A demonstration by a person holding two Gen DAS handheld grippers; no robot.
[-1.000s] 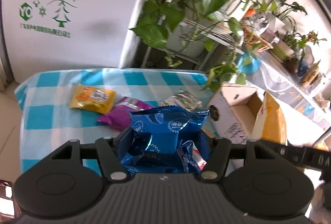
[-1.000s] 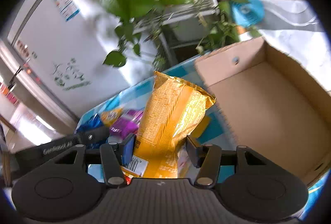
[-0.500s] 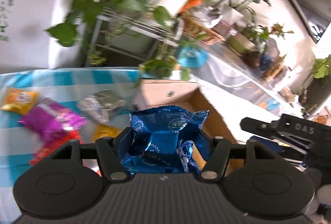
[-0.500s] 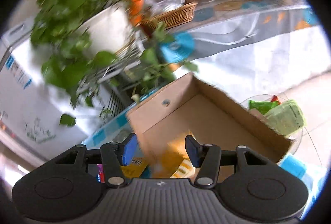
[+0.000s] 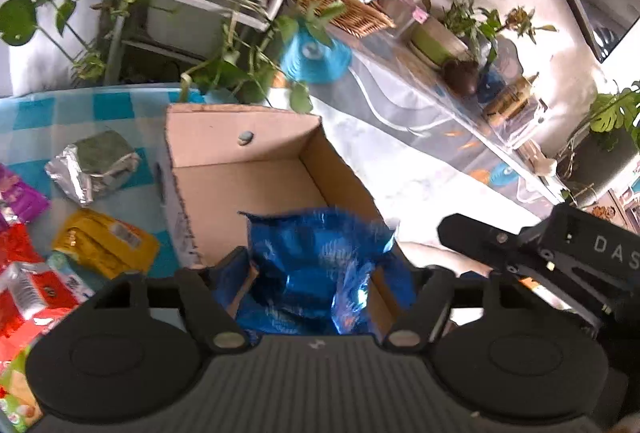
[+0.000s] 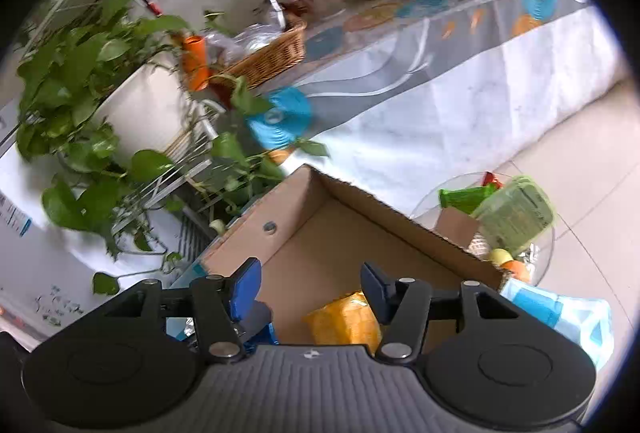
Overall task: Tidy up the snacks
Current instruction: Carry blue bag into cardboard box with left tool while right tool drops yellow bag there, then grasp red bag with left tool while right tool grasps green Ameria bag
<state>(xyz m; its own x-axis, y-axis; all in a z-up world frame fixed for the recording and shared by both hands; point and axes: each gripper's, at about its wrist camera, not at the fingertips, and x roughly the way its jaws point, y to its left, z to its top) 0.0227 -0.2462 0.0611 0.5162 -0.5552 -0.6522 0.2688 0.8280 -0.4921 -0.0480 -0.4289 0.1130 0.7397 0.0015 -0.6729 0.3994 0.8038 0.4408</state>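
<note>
An open cardboard box stands on the blue checked cloth; it also shows in the right wrist view. My left gripper is over the box with its jaws spread, and the blue snack bag between them looks blurred and loose. My right gripper is open and empty above the box. The yellow snack bag lies inside the box below it. The right gripper's body shows at the right of the left wrist view.
Loose snacks lie left of the box: a silver pack, a yellow pack, a purple pack, red packs. Plants, a wicker basket and a glass bowl of items surround the table.
Both grippers swung right over the box. The right gripper opened and dropped the yellow bag into the box. The left gripper's jaws spread and the blue bag is slipping down.
</note>
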